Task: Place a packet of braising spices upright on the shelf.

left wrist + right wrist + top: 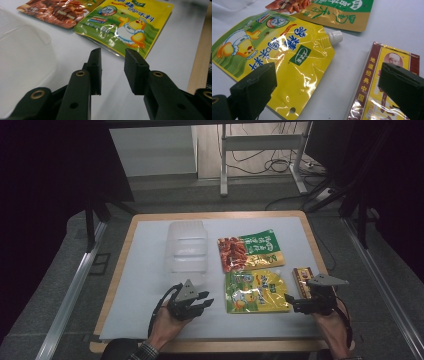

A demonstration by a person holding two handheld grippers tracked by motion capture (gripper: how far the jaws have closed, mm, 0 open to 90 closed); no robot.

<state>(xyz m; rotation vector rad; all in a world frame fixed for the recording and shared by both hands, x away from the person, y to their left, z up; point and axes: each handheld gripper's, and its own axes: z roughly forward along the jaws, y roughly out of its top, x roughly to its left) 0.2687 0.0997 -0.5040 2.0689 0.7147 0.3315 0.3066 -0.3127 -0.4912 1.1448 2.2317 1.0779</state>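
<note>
Between both empty, parted grippers, left [206, 303] narrower than right [290, 301], the floppy, slick yellow spouted pouch [256, 291] is best pinched at its edge.

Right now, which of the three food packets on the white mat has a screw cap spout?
The yellow pouch with the cartoon duck: a white cap sticks out at one corner. The green-and-red snack packet and the red-edged flat packet have none.

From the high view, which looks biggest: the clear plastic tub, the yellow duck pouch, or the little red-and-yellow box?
1. Clear plastic tub
2. Yellow duck pouch, slightly smaller, though it lies nearer the camera
3. Red-and-yellow box, clearly smallest, partly hidden
</note>
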